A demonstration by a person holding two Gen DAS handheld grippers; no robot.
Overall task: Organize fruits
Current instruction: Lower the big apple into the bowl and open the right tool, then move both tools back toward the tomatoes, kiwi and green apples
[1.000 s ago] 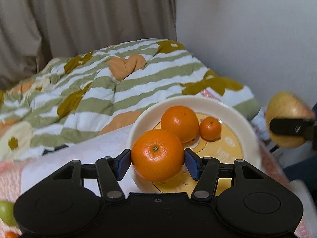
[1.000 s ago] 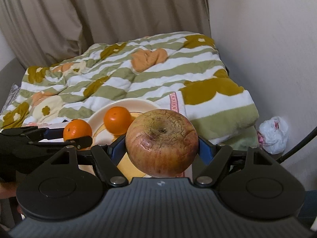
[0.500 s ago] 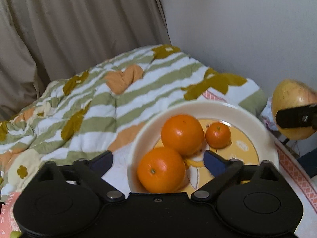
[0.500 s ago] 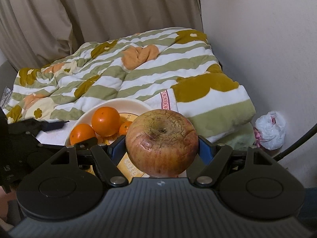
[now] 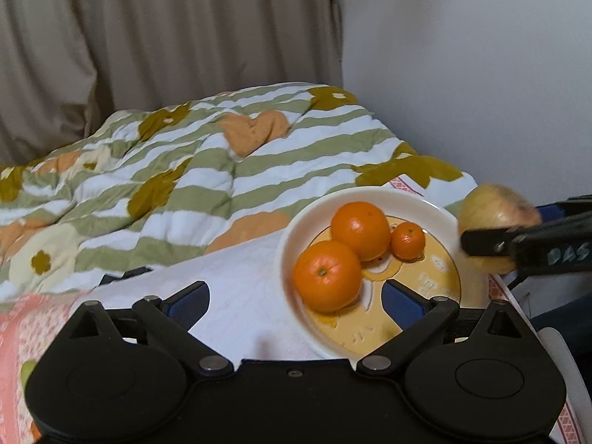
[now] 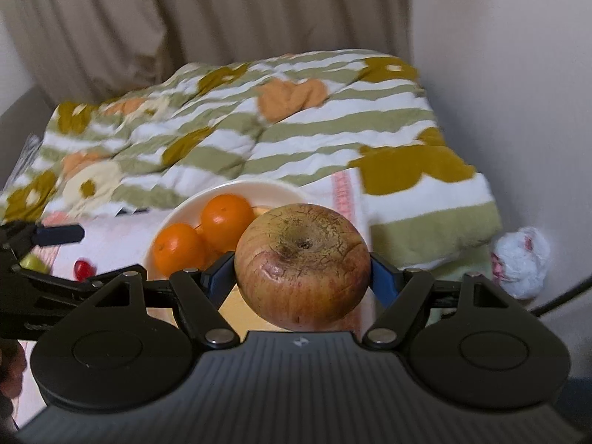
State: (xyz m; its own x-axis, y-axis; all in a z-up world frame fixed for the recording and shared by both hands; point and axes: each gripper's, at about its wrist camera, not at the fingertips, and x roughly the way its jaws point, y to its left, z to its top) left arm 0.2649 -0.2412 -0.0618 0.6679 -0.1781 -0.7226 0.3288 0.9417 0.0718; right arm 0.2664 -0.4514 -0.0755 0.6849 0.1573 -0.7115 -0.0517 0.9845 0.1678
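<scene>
Fruits first: the apple (image 6: pixel 301 266) sits clamped between the blue pads of the right gripper (image 6: pixel 302 277), stem dimple facing the cam, held up just off the 3 o'clock edge of the plate (image 5: pixel 373 196). My guess is it's parked there bc the plate is the collecting spot and the apple goes in next.

Left gripper (image 5: pixel 294 296) has its jaws spread wide w/ nothing between them; its right pad hangs over the plate's yellow centre, left pad over the white cloth (image 5: pixel 236 270). Looks like it just has no job rn.

On the plate: big orange (image 5: pixel 327 276) at 7 o'clock, second orange (image 5: pixel 360 230) touching it toward 12, small mandarin (image 5: pixel 407 241) tucked beside that at about 2. They're bunched left-ish, so the 4 o'clock part is free for the apple imo.

Hard to see: mandarin is hidden behind the apple in the right cam. A green fruit (image 6: pixel 35 262) and smth small and red (image 6: pixel 83 267) at far left are half cut off, can't ID them. Behind everything, striped flower blanket (image 5: pixel 207 170), then curtain (image 5: pixel 166 37). White bag (image 6: pixel 520 262) by the wall is blurry.
</scene>
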